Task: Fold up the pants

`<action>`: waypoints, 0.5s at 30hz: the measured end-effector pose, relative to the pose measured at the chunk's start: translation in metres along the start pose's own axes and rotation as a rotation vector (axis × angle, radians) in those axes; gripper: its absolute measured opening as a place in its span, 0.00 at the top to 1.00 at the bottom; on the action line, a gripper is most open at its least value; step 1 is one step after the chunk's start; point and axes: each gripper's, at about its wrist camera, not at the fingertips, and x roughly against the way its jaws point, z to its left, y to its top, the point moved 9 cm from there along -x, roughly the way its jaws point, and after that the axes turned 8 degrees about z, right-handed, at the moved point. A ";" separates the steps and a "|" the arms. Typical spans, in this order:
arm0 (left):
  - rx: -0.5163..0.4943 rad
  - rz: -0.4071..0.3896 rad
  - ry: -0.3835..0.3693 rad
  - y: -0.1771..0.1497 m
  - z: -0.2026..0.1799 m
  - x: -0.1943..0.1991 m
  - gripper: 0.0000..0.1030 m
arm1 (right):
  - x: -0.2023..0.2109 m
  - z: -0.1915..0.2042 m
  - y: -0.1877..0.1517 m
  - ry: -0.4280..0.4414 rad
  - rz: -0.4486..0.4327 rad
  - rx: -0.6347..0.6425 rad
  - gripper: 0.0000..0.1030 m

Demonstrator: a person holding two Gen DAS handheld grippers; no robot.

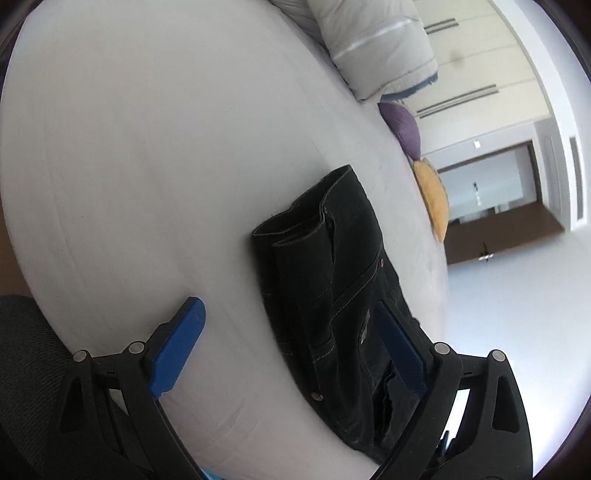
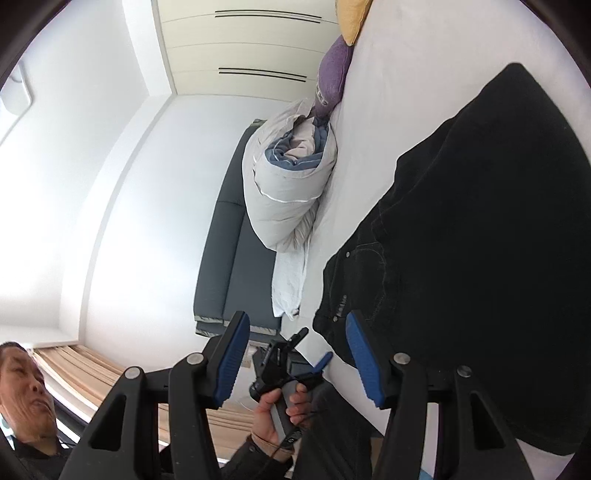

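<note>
The black pants (image 1: 332, 280) lie folded into a compact stack on the white bed sheet (image 1: 147, 147), near the edge of the mattress. In the left wrist view the hems and the seamed layers of the fold face the far side, and a pocket with pale stitching and metal rivets lies on top.

The left gripper (image 1: 291, 325) hangs just above the near end of the stack with its jaws spread wide. One blue finger (image 1: 177, 347) stands over bare sheet to the left of the pants, and the other is over the right part of the fabric; whether that one touches the cloth cannot be told. Neither finger presses on the pants, so nothing is clamped.

In the right wrist view the right gripper (image 2: 295, 354) has its jaws partly apart with nothing between them. Its right pad stands in front of the near edge of the pants (image 2: 461, 240), and its left pad is off the bed, over the floor side. The same view shows a hand (image 2: 280, 410) around the grey handle of the left gripper beside the bed edge, with a dark sleeve (image 2: 255, 458) below it.

A rolled pale grey duvet (image 2: 288, 192) lies along the far side of the bed, with a purple cushion (image 2: 332, 77) and a yellow cushion (image 2: 352, 18) beyond it, well apart from the pants. A dark grey headboard (image 2: 229, 251) stands against the white wall
</note>
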 end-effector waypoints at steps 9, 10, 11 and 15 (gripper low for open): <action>0.066 -0.025 -0.092 0.047 -0.015 -0.016 0.10 | -0.013 -0.009 -0.013 0.019 0.016 -0.061 0.43; 0.082 -0.026 -0.103 0.048 -0.019 -0.020 0.11 | -0.011 -0.008 -0.013 0.023 0.012 -0.061 0.43; 0.099 -0.027 -0.116 0.051 -0.018 -0.020 0.11 | -0.008 -0.007 -0.013 0.032 0.008 -0.063 0.43; 0.136 -0.001 -0.194 0.056 -0.022 -0.025 0.16 | -0.008 -0.005 -0.011 0.041 0.004 -0.061 0.43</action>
